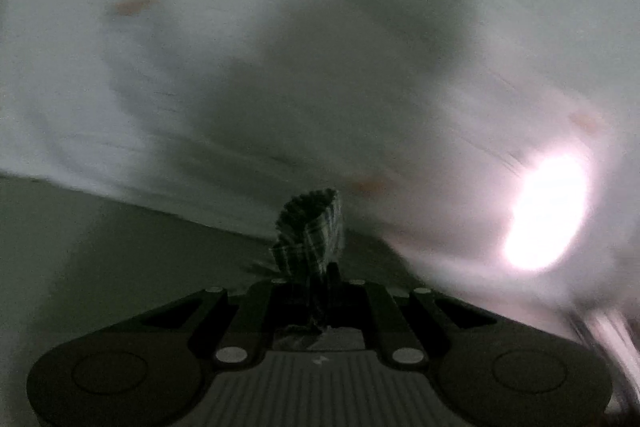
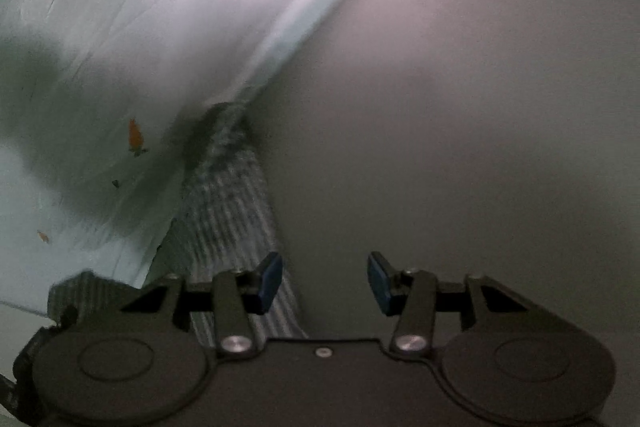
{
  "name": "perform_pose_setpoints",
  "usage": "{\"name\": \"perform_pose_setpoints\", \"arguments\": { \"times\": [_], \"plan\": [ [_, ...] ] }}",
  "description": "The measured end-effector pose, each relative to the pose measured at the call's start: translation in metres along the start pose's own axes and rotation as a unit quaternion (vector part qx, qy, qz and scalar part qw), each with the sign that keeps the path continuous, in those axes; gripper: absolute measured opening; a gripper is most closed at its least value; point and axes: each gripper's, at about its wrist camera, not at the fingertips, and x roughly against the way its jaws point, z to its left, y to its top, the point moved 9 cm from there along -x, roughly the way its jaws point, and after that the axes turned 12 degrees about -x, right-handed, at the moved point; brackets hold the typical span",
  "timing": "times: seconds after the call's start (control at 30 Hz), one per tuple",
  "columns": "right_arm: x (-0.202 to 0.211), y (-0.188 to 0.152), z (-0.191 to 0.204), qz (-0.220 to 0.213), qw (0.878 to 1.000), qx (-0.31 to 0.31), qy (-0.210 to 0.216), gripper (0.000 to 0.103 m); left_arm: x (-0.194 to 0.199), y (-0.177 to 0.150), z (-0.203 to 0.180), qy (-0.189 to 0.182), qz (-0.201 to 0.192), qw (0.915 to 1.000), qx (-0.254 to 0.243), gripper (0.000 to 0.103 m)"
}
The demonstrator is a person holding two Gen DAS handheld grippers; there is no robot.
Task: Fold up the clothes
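A pale sheet (image 1: 200, 47) with small orange motifs fills most of both blurred views; three orange marks show in the left wrist view, two in the right. No writing or brand can be read anywhere. A plain grey surface (image 2: 480, 107) takes the right wrist view from twelve round to five o'clock. One bright glare spot (image 1: 544, 211) sits at three o'clock in the left view.

One checked garment (image 2: 232, 211) runs as a strip from centre toward six o'clock in the right view, passing under the left blue pad (image 2: 269, 281).

The right gripper (image 2: 325, 283) stands about half open, nothing between its pads. The left gripper (image 1: 320, 291) is clamped tight on a bunched fold of the checked garment (image 1: 312, 227), which sticks up at six o'clock.
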Motion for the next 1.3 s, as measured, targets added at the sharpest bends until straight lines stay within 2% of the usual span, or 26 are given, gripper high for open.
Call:
{"name": "perform_pose_setpoints", "arguments": {
  "times": [0.1,0.17,0.23,0.33,0.4,0.5,0.53,0.63,0.77,0.87,0.93,1.0,1.13,1.2,1.27,1.3],
  "plan": [
    [0.029,-0.015,-0.026,-0.011,1.0,-0.017,-0.002,0.048,0.006,-0.029,-0.071,-0.096,0.038,0.9933,-0.053,0.007],
    [0.045,-0.024,-0.04,-0.016,0.999,-0.032,0.0,0.048,0.011,-0.063,-0.11,-0.139,0.08,0.9833,-0.086,0.007],
    [0.056,-0.032,-0.05,-0.017,0.999,-0.048,0.007,0.048,0.009,-0.102,-0.13,-0.171,0.132,0.9726,-0.085,0.009],
    [0.068,-0.044,-0.063,-0.008,0.997,-0.072,0.017,0.049,0.007,-0.154,-0.14,-0.183,0.211,0.9573,-0.073,0.019],
    [0.067,-0.051,-0.065,0.001,0.997,-0.08,0.02,0.049,0.008,-0.166,-0.136,-0.18,0.234,0.9527,-0.07,0.029],
    [0.06,-0.058,-0.057,0.018,0.996,-0.079,0.03,0.049,0.021,-0.155,-0.125,-0.199,0.227,0.9533,-0.018,0.046],
    [0.057,-0.059,-0.052,0.023,0.996,-0.073,0.036,0.048,0.025,-0.15,-0.119,-0.205,0.221,0.9534,0.004,0.049],
    [0.043,-0.061,-0.03,0.038,0.997,-0.046,0.053,0.048,0.034,-0.134,-0.095,-0.192,0.197,0.96,0.054,0.055],
    [0.016,-0.064,0.007,0.062,0.995,-0.016,0.08,0.048,0.043,-0.141,-0.053,-0.134,0.204,0.9646,0.1,0.057],
    [-0.007,-0.07,0.027,0.085,0.993,0.008,0.079,0.048,0.036,-0.152,-0.025,-0.087,0.232,0.9617,0.116,0.057],
    [-0.027,-0.077,0.036,0.103,0.992,0.031,0.059,0.048,0.032,-0.164,-0.007,-0.062,0.25,0.9575,0.129,0.057],
    [-0.041,-0.083,0.042,0.119,0.991,0.045,0.048,0.048,0.028,-0.171,0.005,-0.052,0.257,0.9536,0.147,0.057],
    [-0.054,-0.09,0.052,0.135,0.987,0.088,0.017,0.048,0.02,-0.166,0.014,-0.061,0.247,0.9526,0.166,0.057],
    [-0.06,-0.094,0.051,0.139,0.984,0.114,-0.01,0.04,0.017,-0.165,0.016,-0.062,0.244,0.9525,0.172,0.057],
    [-0.058,-0.096,0.051,0.13,0.983,0.129,-0.02,0.023,0.016,-0.164,0.015,-0.061,0.242,0.9521,0.176,0.058],
    [-0.054,-0.097,0.052,0.126,0.983,0.135,-0.02,0.021,0.017,-0.163,0.015,-0.06,0.242,0.9519,0.178,0.058]
  ]
}}
